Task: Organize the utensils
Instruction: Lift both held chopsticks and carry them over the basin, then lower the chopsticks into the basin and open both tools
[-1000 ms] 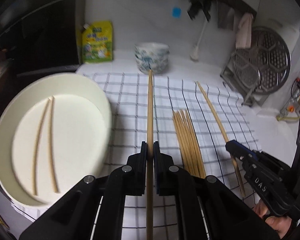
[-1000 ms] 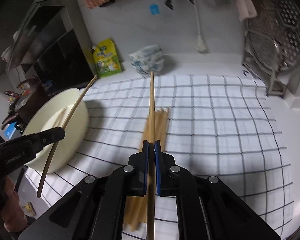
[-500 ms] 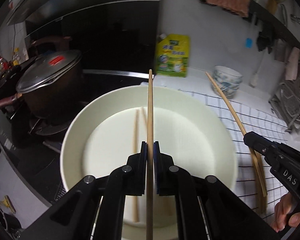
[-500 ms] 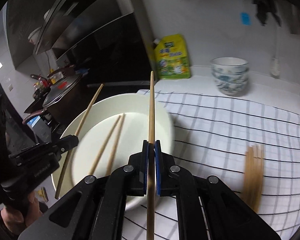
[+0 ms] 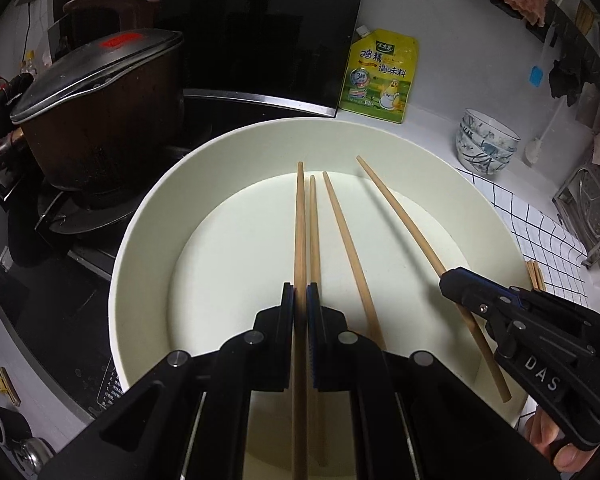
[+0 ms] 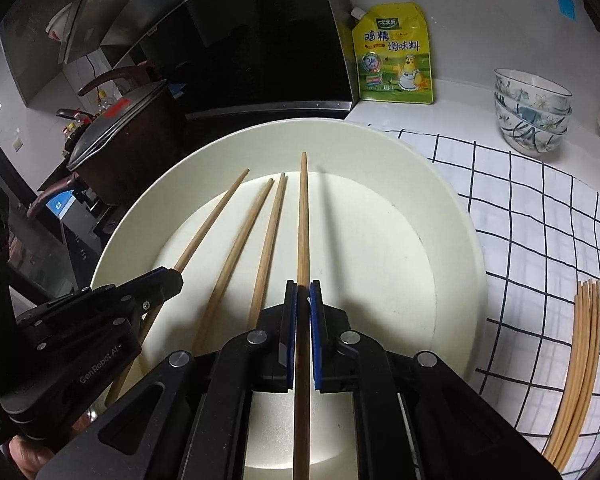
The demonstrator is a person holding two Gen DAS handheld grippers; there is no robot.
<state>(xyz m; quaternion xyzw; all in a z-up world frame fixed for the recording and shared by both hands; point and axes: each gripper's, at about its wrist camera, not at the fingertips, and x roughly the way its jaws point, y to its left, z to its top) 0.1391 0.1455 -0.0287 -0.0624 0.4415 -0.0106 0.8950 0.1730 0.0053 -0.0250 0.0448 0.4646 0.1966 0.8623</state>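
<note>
So we've got one chopstick (image 5: 300,236) clamped tight in our left gripper (image 5: 300,300) and another chopstick (image 6: 303,236) pinched in our right gripper (image 6: 302,300), both hanging over the big white basin (image 5: 148,216) with their tips pointing at its far wall. The basin sits on a white counter (image 6: 452,110) half on a checked cloth (image 6: 540,220), next to a dark stove with a lidded pot (image 5: 96,120). Two loose chopsticks (image 6: 256,256) lie in the basin, more chopsticks (image 6: 580,344) wait on the cloth, and stacked bowls (image 6: 532,110) stand by a yellow pouch (image 6: 394,56).

Both held chopsticks (image 5: 300,232) moved from cloth to over the bowl (image 5: 148,216).
</note>
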